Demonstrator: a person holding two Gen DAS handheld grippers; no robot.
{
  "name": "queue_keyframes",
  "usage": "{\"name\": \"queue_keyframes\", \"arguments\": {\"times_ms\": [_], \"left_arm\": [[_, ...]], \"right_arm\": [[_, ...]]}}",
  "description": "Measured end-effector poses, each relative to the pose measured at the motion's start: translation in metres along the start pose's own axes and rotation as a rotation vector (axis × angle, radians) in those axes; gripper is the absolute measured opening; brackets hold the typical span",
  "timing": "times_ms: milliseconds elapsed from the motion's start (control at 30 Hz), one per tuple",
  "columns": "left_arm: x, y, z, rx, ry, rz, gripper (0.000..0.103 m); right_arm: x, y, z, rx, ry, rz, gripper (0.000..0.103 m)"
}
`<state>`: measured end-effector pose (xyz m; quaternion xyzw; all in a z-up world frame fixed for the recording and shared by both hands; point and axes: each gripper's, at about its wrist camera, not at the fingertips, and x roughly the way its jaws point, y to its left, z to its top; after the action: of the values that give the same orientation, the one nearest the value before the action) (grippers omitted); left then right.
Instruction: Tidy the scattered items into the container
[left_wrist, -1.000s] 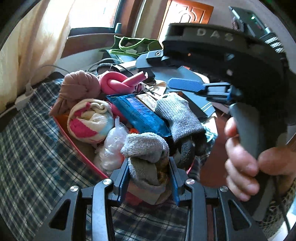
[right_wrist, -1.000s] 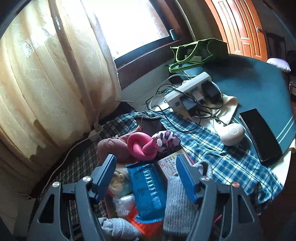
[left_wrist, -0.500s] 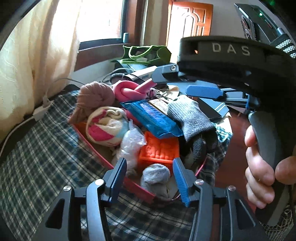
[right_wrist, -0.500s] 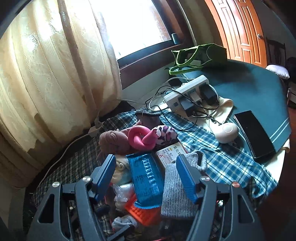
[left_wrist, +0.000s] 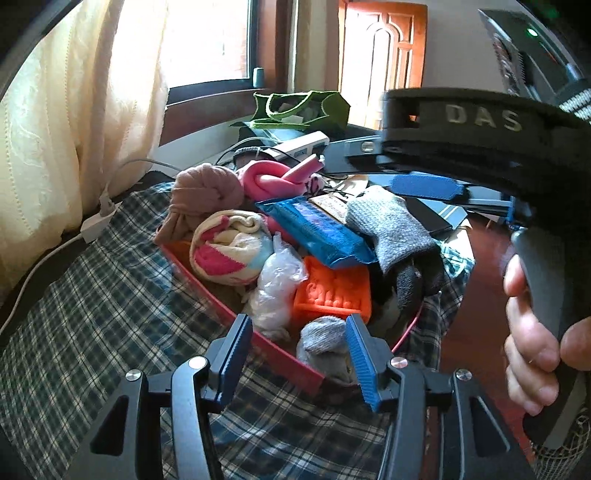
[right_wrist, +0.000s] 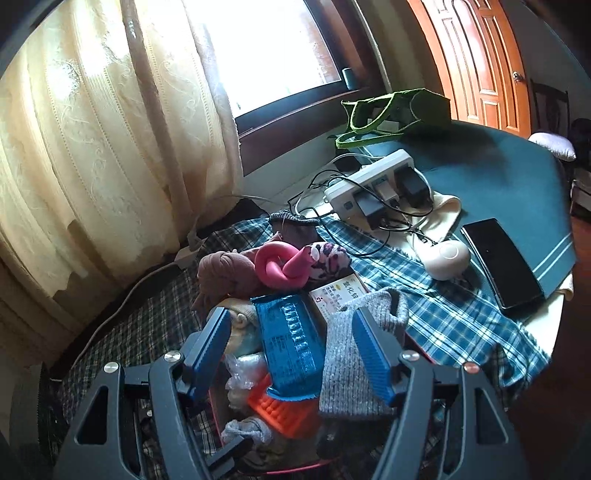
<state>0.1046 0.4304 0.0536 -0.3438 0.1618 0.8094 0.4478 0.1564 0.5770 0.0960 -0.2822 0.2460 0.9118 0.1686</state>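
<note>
L wrist view:
L gripper (left_wrist: 299, 354): jaws spread, empty, low over near end of bin (left_wrist: 221, 308).
Grey sock (left_wrist: 325, 341): balled up, in bin's near corner, between the pads – not pinched.
Bin load: orange tray (left_wrist: 332, 291), plastic bag (left_wrist: 277, 284), striped sock (left_wrist: 227, 249), blue pack (left_wrist: 314, 229).
Hand (left_wrist: 532, 350): wrapped on R gripper's grip.

R wrist view:
R gripper (right_wrist: 288, 354): jaws spread, empty, above the blue pack (right_wrist: 291, 343) – pile heaped in bin.
Cloth: phone (right_wrist: 502, 262), power strip (right_wrist: 369, 182) well apart from bin.

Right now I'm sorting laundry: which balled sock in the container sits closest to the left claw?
The small grey balled sock, right between the open left claw fingers; the striped and mauve balls lie farther back.
</note>
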Motion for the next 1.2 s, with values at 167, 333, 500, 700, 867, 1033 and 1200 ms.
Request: {"name": "queue_keyframes", "arguments": {"times_ms": [167, 333, 500, 700, 867, 1033, 1200], "left_arm": [[-0.008, 0.013, -0.001, -0.041, -0.005, 0.006, 0.061], [-0.02, 0.03, -0.003, -0.09, -0.021, 0.02, 0.061], [-0.029, 0.045, -0.011, -0.131, -0.018, 0.045, 0.062], [-0.051, 0.07, -0.028, -0.186, -0.026, 0.077, 0.062], [-0.077, 0.1, -0.044, -0.263, -0.049, 0.108, 0.062], [-0.115, 0.137, -0.068, -0.344, -0.084, 0.18, 0.062], [-0.168, 0.171, -0.096, -0.405, -0.156, 0.36, 0.095]], "right_arm": [[-0.013, -0.012, -0.004, 0.03, -0.02, -0.006, 0.072], [-0.018, -0.032, -0.01, 0.077, -0.019, -0.03, 0.072], [0.006, -0.034, -0.025, 0.1, 0.075, 0.011, 0.072], [0.02, -0.009, -0.034, -0.017, 0.099, -0.053, 0.076], [0.016, -0.004, -0.037, -0.042, 0.096, -0.102, 0.08], [-0.013, 0.015, -0.036, -0.022, -0.015, -0.129, 0.081], [-0.02, 0.089, -0.057, -0.164, -0.025, 0.013, 0.084]]}}
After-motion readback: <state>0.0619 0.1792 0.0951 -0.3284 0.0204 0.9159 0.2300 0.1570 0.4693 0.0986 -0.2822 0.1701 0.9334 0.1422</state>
